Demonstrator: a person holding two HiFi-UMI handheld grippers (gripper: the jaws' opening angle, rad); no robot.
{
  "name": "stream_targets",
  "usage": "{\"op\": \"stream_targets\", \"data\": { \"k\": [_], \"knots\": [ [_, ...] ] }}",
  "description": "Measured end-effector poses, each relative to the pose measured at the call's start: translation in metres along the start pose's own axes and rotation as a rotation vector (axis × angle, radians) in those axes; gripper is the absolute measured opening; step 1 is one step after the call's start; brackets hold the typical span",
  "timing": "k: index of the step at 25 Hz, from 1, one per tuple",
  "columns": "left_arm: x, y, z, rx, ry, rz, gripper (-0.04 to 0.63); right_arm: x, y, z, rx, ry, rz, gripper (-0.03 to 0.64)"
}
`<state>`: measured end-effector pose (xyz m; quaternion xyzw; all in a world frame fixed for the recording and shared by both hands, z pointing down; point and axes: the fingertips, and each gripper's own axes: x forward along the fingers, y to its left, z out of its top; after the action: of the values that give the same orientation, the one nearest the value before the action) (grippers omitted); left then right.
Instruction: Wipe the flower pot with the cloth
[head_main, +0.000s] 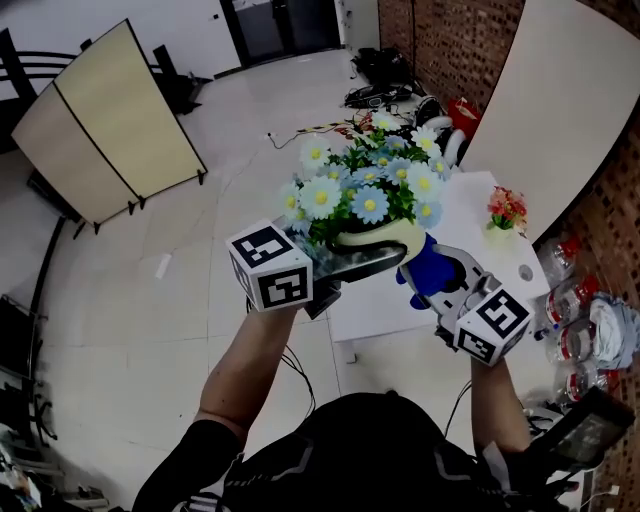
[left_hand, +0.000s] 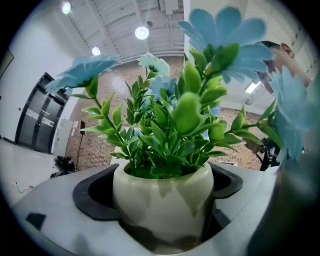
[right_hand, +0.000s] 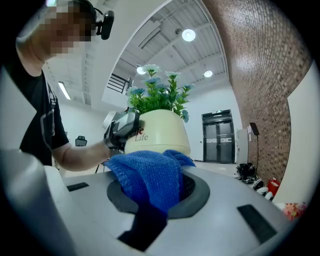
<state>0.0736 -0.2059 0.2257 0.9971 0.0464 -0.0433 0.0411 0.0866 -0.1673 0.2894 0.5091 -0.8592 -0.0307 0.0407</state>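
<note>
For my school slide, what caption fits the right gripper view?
Right gripper holds a blue cloth at the cream flower pot gripped by the left gripper.

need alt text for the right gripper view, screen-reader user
The right gripper holds a bunched blue cloth up at the lower side of a cream flower pot filled with blue flowers and green leaves. The left gripper clamps the pot from the left, with the person's forearm behind it. Indoors: ceiling lights above, brick wall at right.
</note>
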Motion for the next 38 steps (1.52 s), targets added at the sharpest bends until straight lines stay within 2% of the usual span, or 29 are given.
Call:
{"op": "stream_targets", "data": {
  "k": [9, 12, 16, 18, 21, 27, 32, 38],
  "knots": [
    [0.005, -0.006, -0.002, -0.017, 0.008, -0.048, 0.545, 0.047, -0.026, -0.015, 0.080, 0.022, 0.030, 0.075],
    [0.005, -0.013, 0.001, -0.008, 0.014, -0.046, 0.545, 0.056, -0.031, -0.014, 0.105, 0.022, 0.039, 0.075],
    [-0.001, -0.010, 0.008, -0.038, -0.003, -0.042, 0.545, 0.073, -0.040, -0.015, 0.120, 0.020, 0.046, 0.075],
    [-0.001, -0.006, 0.006, -0.019, -0.006, -0.025, 0.545, 0.077, -0.045, -0.020, 0.124, 0.019, 0.051, 0.075],
    [-0.002, -0.002, 0.004, 0.017, 0.002, 0.025, 0.545, 0.066, -0.041, -0.021, 0.127, 0.006, 0.062, 0.075],
    [-0.006, 0.019, -0.010, 0.026, -0.009, 0.134, 0.545, 0.017, -0.012, -0.016, 0.089, -0.053, 0.084, 0.075],
    [0.001, 0.039, -0.026, 0.020, -0.022, 0.145, 0.545, 0.000, -0.010, -0.030, 0.073, -0.069, 0.063, 0.075],
    [0.006, 0.038, -0.018, 0.007, -0.016, 0.108, 0.545, 0.010, -0.010, -0.019, 0.063, -0.059, 0.072, 0.075]
  ]
}}
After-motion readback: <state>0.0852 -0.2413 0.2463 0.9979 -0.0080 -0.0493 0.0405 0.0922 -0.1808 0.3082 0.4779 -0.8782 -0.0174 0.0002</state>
